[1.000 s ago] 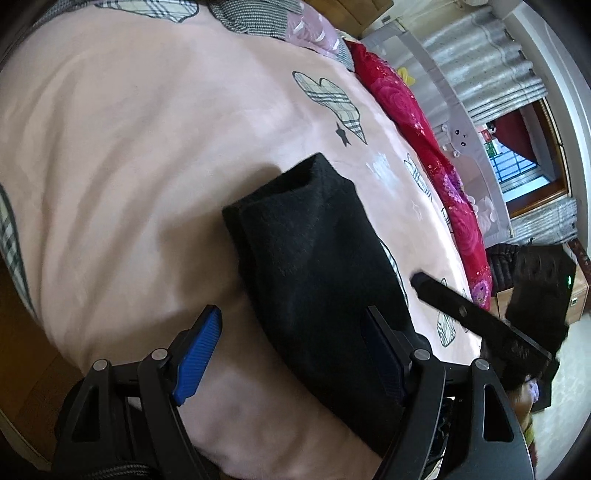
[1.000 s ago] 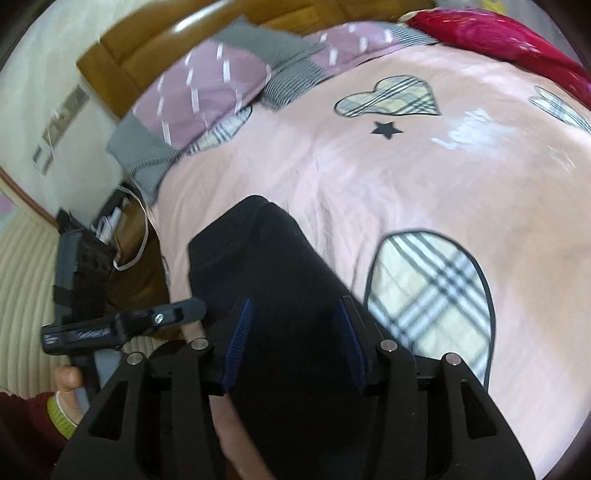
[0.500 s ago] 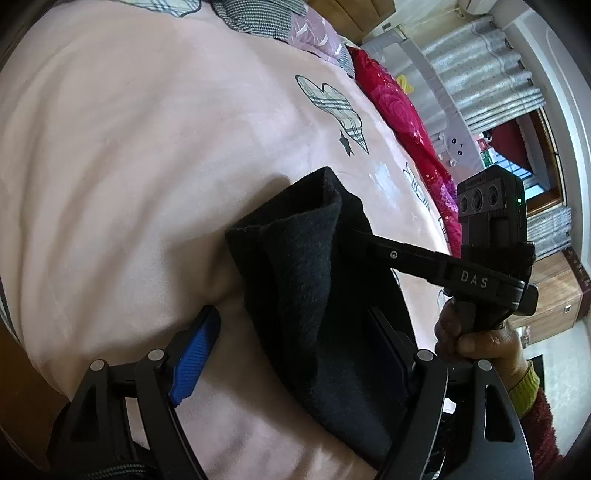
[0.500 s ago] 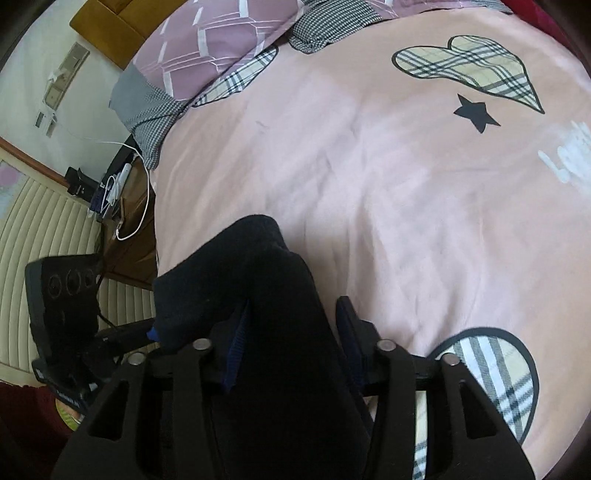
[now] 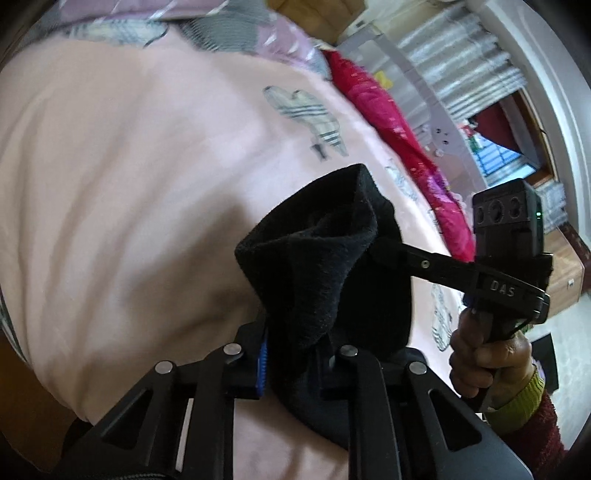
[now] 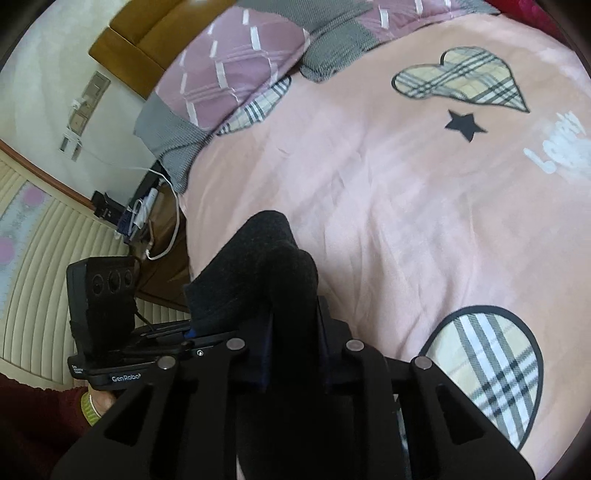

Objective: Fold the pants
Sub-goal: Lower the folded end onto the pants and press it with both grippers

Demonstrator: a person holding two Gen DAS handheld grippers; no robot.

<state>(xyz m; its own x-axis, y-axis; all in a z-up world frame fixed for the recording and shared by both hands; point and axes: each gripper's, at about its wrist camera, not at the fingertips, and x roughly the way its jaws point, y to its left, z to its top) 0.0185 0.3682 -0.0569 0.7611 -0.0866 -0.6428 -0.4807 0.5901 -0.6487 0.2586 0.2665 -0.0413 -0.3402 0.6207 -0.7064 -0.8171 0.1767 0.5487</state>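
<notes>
The black pants [image 5: 332,266] lie folded on the pink bed cover [image 5: 129,184], their far end bunched up and raised off it. My left gripper [image 5: 295,354] has its jaws closing, pads pressed on the near fabric, one blue pad [image 5: 262,365] showing. In the right wrist view my right gripper [image 6: 295,332] is also closing, with the black pants [image 6: 258,266] squeezed between its pads. From the right, a finger [image 5: 424,264] of the right gripper reaches into the fold. The left gripper's body [image 6: 99,295] shows at the left.
Purple and grey pillows [image 6: 240,66] lie at the head of the bed below a wooden headboard [image 6: 147,33]. A red quilt [image 5: 388,122] runs along the far side. A nightstand with cables [image 6: 147,214] stands beside the bed. A hand [image 5: 487,362] holds the right gripper.
The left jaws went from wide open to closed on the pants. The right jaws narrowed on the fabric. The right gripper came in beside the left, and the pants' far end bunched and rose.
</notes>
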